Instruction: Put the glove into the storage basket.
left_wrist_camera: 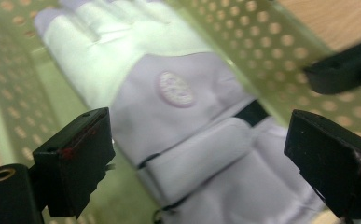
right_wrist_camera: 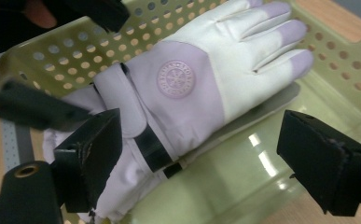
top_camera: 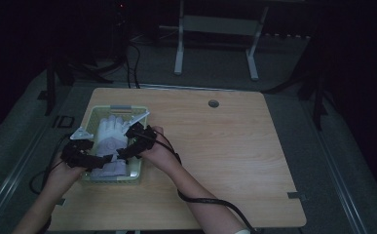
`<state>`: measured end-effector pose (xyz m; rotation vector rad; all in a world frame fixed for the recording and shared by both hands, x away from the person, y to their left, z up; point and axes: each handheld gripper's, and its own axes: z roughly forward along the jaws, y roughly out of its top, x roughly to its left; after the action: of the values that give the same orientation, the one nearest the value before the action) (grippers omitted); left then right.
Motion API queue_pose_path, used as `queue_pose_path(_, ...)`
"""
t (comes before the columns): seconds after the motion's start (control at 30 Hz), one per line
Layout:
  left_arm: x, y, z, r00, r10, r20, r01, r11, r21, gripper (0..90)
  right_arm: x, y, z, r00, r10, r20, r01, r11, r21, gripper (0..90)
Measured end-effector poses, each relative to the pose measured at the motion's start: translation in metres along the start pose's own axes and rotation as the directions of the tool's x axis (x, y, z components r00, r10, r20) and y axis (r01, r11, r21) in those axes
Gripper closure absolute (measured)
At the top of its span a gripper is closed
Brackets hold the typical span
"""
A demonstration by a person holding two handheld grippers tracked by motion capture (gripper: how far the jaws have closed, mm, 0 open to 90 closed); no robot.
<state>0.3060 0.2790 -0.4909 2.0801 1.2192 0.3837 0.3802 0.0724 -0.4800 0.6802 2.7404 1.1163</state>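
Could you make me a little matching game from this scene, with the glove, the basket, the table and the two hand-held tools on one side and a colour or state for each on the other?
Things:
1. padded white and lilac glove
2. pale green perforated plastic basket
3. light wooden table
4. left gripper and right gripper

States:
A. carries the basket near its left edge
B. jaws open, poised over the cuff
C. lies flat, round badge facing up
D. holds the glove inside

Pairs: 1-C, 2-D, 3-A, 4-B
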Motion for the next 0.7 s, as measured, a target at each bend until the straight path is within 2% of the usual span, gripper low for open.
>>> queue_pose_path(0.13, -0.011, 0.001, -0.005, 0.9998, -0.006, 0.017, 0.007, 0.9996, -0.027, 8.4, -0.003, -0.003, -0.005, 1.0000, 0.004, 0.001, -0.004, 1.000, -0.014, 14.4)
queue_pose_path(0.23, -0.018, 0.003, -0.007, 0.9995, -0.006, 0.032, 0.006, 0.9997, -0.023, 8.4, -0.006, -0.005, -0.007, 0.9999, -0.002, 0.010, 0.002, 1.000, -0.010, 14.4)
queue_pose_path(0.33, -0.024, 0.005, -0.008, 0.9975, -0.009, 0.070, 0.010, 0.9997, -0.024, 8.4, -0.009, -0.008, -0.012, 0.9999, -0.003, 0.010, 0.003, 1.000, -0.021, 14.4)
queue_pose_path(0.4, -0.031, 0.007, -0.009, 0.9977, 0.009, 0.067, -0.007, 0.9997, -0.025, 8.4, -0.011, -0.011, -0.015, 0.9998, -0.015, 0.016, 0.016, 1.000, -0.023, 14.4)
queue_pose_path(0.47, -0.037, 0.009, -0.008, 0.9971, 0.020, 0.074, -0.018, 0.9995, -0.026, 8.3, -0.014, -0.014, -0.020, 0.9998, -0.007, 0.016, 0.008, 1.000, -0.027, 14.4)
queue_pose_path(0.63, -0.050, 0.013, -0.007, 0.9927, 0.011, 0.120, -0.006, 0.9990, -0.043, 8.4, -0.020, -0.022, -0.032, 0.9995, -0.007, 0.030, 0.008, 0.999, -0.034, 14.4)
queue_pose_path(0.7, -0.056, 0.015, -0.006, 0.9920, 0.027, 0.123, -0.021, 0.9987, -0.047, 8.4, -0.023, -0.025, -0.037, 0.9996, -0.002, 0.028, 0.003, 0.999, -0.039, 14.4)
